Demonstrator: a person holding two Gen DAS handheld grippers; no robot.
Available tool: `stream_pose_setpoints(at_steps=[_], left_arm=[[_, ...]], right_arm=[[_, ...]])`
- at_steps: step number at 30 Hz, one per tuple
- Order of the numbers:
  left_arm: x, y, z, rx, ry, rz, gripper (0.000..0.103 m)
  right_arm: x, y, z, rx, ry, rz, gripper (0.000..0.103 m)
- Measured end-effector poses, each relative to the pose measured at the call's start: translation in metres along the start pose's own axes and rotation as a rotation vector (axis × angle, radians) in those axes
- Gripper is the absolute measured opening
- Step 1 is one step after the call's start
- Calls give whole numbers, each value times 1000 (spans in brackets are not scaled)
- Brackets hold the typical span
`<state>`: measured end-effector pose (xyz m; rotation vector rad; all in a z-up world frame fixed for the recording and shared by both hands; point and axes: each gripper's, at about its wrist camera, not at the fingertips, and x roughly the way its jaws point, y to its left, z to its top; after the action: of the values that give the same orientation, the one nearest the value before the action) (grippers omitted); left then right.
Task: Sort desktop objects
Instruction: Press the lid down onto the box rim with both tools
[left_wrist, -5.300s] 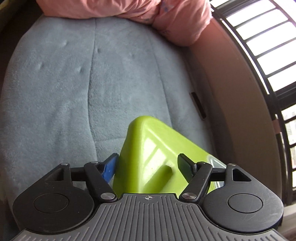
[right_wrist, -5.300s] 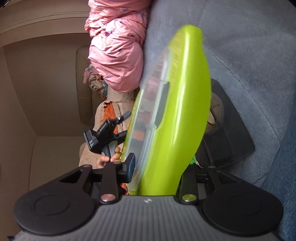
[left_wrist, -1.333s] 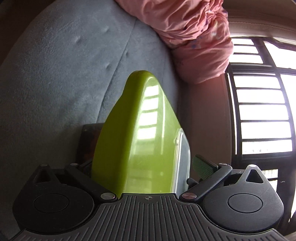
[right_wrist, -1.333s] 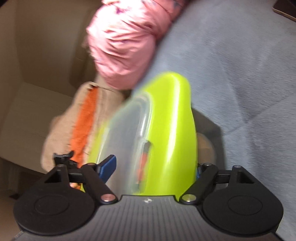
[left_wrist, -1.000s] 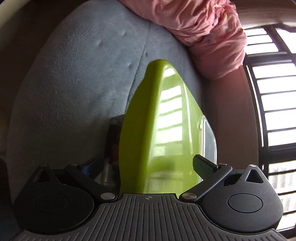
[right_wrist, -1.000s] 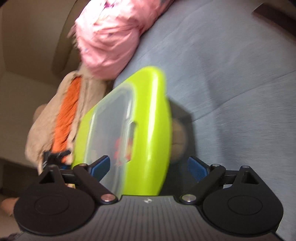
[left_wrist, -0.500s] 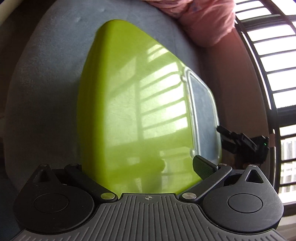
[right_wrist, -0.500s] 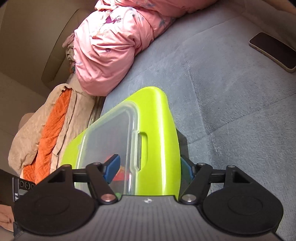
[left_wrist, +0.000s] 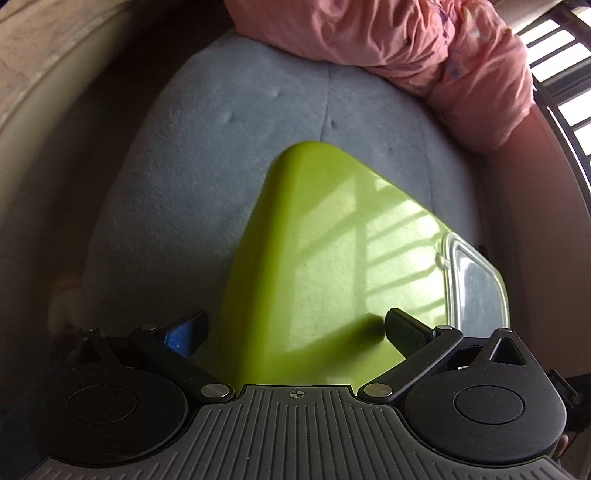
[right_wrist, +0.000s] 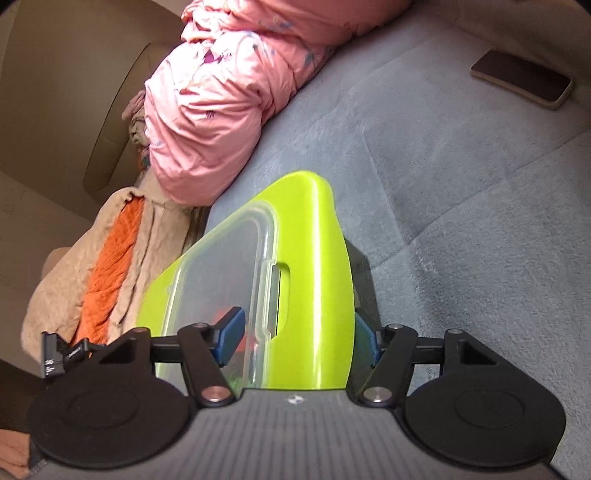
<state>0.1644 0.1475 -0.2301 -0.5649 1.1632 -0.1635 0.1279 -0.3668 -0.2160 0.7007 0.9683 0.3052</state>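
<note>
1. I've got the green box (right_wrist: 314, 295), with its clear lid (right_wrist: 221, 280), gripped from both ends. The right claw (right_wrist: 295, 332) has just been closing and now sits clamped across the box: one blue pad on the lid side, the other on the green wall.
2. The left claw (left_wrist: 291, 328) stands wide on the opposite end. Its dark pad touches the green side, the blue pad looks a hair off it, so I can't tell if it's really squeezing.
3. The box is tilted, just above the grey bed (right_wrist: 461, 221), with a dark flat thing directly beneath it that I can't make out. The pink quilt (right_wrist: 229, 99) is bunched well beyond the box, a phone (right_wrist: 521, 79) far off to its right.
4. Two-ended hold makes sense to me: it's wide, smooth plastic, and one claw alone would probably let it swing.
5. Versus half a second ago, the left view shows less of the box's broad face and the other claw has gone from that view.
</note>
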Motion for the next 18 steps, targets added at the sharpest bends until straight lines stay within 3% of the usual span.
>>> stream_pose_setpoints(at_steps=[2, 6, 8, 14, 18], left_arm=[[-18, 4, -2, -23, -22, 24, 103], [-56, -4, -10, 25, -111, 153, 103], [-71, -17, -20, 52, -136, 189, 103], [-94, -65, -59, 182, -161, 152, 103], [-84, -62, -68, 211, -131, 156, 103]], right_arm=[[-8, 5, -2, -9, -23, -26, 66], [-29, 25, -9, -87, -80, -83, 69], [-41, 37, -13, -114, -109, -114, 78], [-57, 70, -38, -214, -99, -224, 84], [-48, 69, -57, -246, -73, -267, 86]])
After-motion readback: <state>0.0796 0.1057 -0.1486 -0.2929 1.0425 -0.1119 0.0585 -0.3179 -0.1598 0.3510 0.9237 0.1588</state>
